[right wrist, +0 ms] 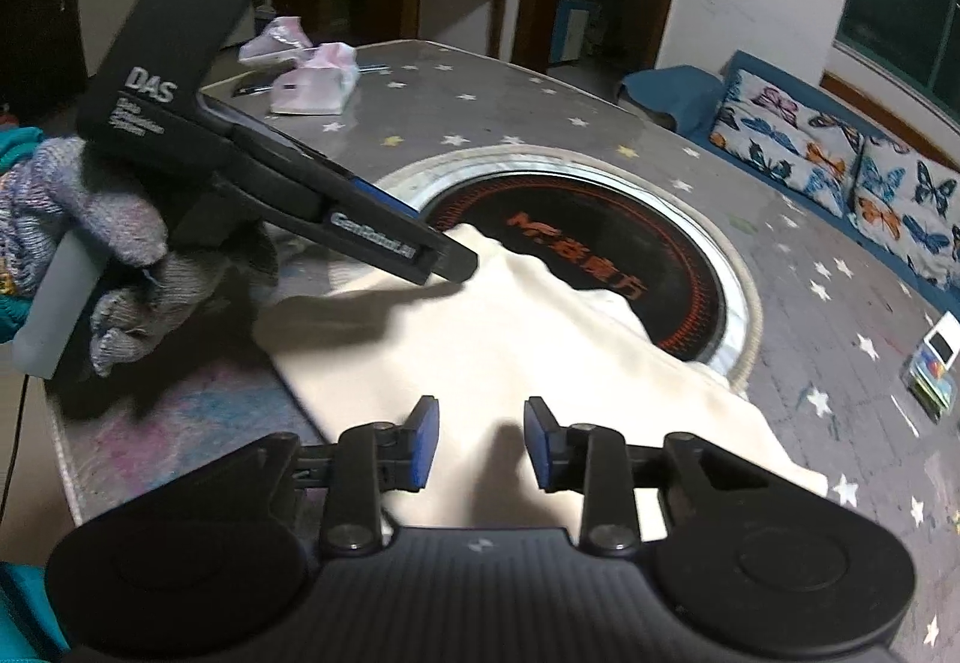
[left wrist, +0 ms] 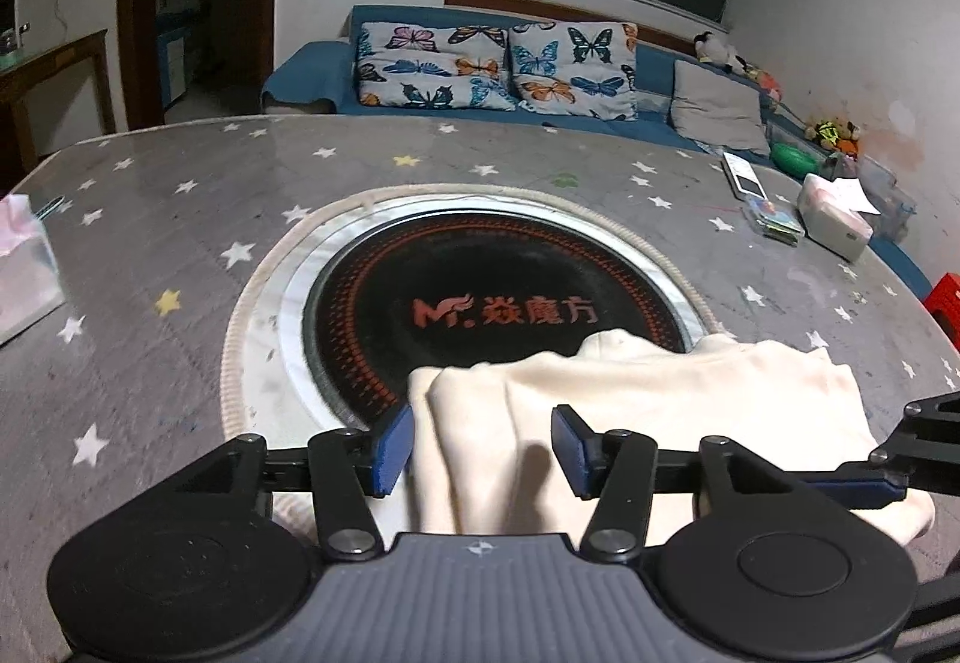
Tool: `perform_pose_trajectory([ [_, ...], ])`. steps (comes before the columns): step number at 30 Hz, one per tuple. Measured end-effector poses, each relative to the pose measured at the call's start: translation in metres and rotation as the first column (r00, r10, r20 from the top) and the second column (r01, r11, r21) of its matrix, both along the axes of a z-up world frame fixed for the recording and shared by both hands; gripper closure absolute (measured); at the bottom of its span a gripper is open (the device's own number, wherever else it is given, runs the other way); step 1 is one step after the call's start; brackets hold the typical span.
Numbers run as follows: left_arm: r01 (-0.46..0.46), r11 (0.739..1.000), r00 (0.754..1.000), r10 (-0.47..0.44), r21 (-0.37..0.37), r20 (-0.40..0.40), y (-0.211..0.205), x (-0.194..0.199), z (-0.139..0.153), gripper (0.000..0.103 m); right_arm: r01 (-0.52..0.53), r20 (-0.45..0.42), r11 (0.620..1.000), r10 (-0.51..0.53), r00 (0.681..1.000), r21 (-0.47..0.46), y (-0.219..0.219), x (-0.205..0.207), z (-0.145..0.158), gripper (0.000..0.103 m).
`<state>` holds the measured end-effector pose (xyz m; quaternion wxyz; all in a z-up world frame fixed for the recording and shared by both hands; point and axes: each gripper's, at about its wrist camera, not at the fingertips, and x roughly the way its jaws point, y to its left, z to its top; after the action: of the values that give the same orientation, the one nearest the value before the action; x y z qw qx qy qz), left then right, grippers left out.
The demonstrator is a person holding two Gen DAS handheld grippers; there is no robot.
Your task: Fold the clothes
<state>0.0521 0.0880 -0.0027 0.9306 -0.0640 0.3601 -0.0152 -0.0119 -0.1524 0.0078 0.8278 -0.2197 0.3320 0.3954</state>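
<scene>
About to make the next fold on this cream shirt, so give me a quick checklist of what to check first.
1. Left claw open over the shirt: ok.
2. Right claw open, cloth below: ok.
3. Shirt lying flat: not ok, bunched by the left claw.
4. Shirt clear of the round black cooktop: not ok, it overlaps the edge.
5. Phone and tissue pack away from the shirt: ok.
6. Cooktop cold: cannot tell.
</scene>
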Motion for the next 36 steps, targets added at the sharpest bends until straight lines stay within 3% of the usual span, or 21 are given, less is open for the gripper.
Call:
perform_pose_trajectory([
  [12, -0.032, 0.999, 0.998, 0.032, -0.011, 0.045, 0.011, -0.028, 0.005, 0.032, 0.029, -0.008, 1.0, -0.029, 1.0, 0.007, 0.006, -0.011, -0.008, 0.052],
  [21, -0.02, 1.0, 0.997, 0.018, 0.018, 0.077, 0.0, -0.044, 0.01, 0.021, 0.083, 0.012, 0.996, -0.083, 0.996, 0.027, -0.002, -0.011, -0.006, 0.038],
  [23, -0.015, 1.0, 0.996, 0.013, 0.027, 0.086, -0.003, -0.047, 0.011, 0.018, 0.103, 0.021, 0.994, -0.104, 0.994, 0.03, -0.004, -0.012, -0.006, 0.03],
  [25, -0.011, 0.999, 0.996, 0.007, 0.033, 0.093, -0.006, -0.05, 0.012, 0.016, 0.118, 0.023, 0.992, -0.119, 0.993, 0.042, -0.008, -0.013, -0.005, 0.029],
  [36, 0.01, 0.998, 0.992, -0.017, 0.06, 0.127, -0.024, -0.064, 0.019, 0.003, 0.203, 0.044, 0.976, -0.206, 0.978, 0.075, -0.028, -0.022, -0.003, 0.006],
])
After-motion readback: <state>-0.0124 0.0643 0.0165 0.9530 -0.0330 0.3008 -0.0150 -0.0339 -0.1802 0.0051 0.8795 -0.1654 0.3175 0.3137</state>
